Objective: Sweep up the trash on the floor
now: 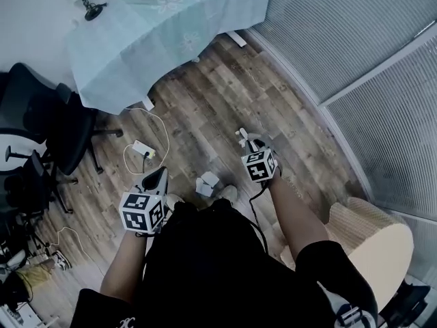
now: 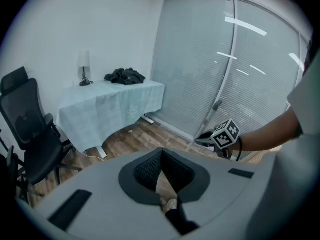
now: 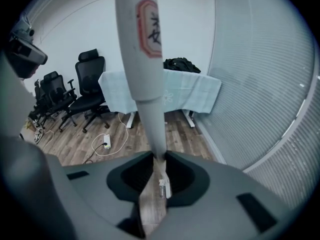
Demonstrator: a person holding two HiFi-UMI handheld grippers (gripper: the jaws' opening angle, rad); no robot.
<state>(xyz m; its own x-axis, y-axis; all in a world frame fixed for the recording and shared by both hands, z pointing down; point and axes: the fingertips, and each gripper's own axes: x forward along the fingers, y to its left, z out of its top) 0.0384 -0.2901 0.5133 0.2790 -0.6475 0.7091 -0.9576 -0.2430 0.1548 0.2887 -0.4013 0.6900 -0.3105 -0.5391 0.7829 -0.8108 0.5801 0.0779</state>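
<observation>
The right tool (image 3: 159, 158) is clamped on a white handle (image 3: 145, 84) that rises straight from between its jaws. The left tool (image 2: 162, 151) is pressed together at the tips with nothing in it. Between the two tools, just in front of the person's feet, a few crumpled white pieces of trash (image 1: 207, 183) lie on the wooden floor (image 1: 225, 94).

Bare floor runs from the trash to the far table (image 1: 171, 26), whose pale blue cloth hangs low. On the right the floor ends at a curved wall of grey blinds (image 1: 341, 39). Near right, a pale rounded piece of furniture (image 1: 375, 241) stands close to the person.

To the left of the trash lie a white power strip (image 1: 143, 149) and its looping cable (image 1: 162, 125), with black office chairs (image 1: 48, 135) beyond them. A small lamp (image 2: 84, 69) and a heap of dark clothes (image 2: 125, 75) sit on the table.

The handle bears a red-edged label (image 3: 149, 26); its character is cut off and I cannot read it.
</observation>
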